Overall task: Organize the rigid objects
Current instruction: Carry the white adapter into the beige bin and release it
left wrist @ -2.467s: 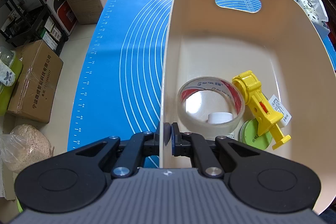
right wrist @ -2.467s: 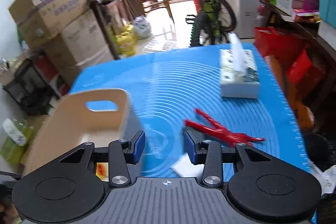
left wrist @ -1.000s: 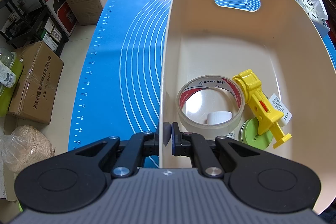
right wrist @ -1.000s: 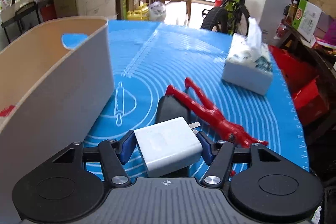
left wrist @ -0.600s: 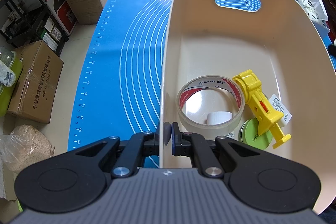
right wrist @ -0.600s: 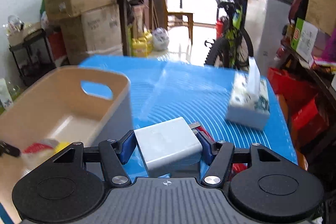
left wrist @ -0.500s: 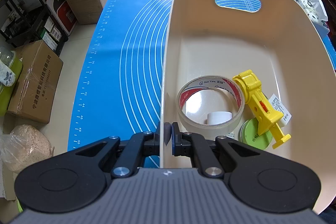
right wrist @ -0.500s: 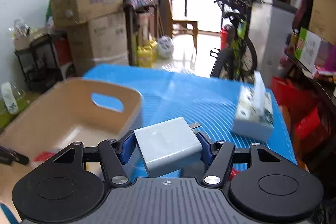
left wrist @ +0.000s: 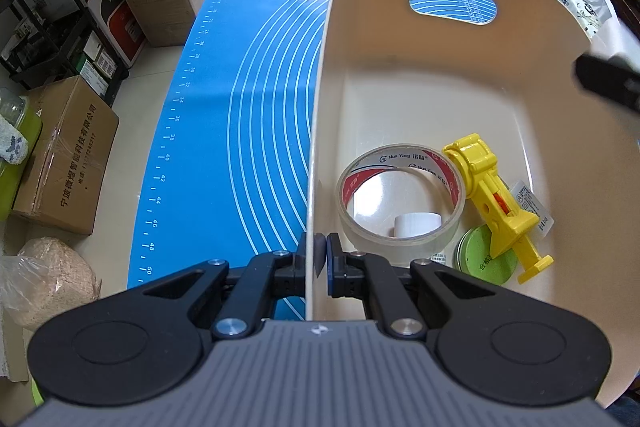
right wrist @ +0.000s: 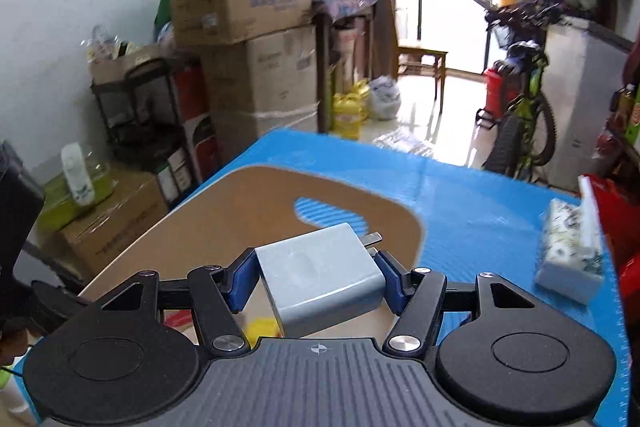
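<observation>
The left tool (left wrist: 316,257) pinched the near wall of the cream bin (left wrist: 400,67), which held a tape roll (left wrist: 400,187), yellow toy (left wrist: 492,203) and green lid (left wrist: 484,263), while the right tool (right wrist: 316,281) gripped a white charger (right wrist: 320,279) above it.

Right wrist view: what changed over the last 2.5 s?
The right hand-held gripper went from empty to shut on the white charger, lifted it off the blue mat and carried it over the beige bin. The left hand-held gripper stayed clamped on the bin wall; bin contents unchanged.
</observation>
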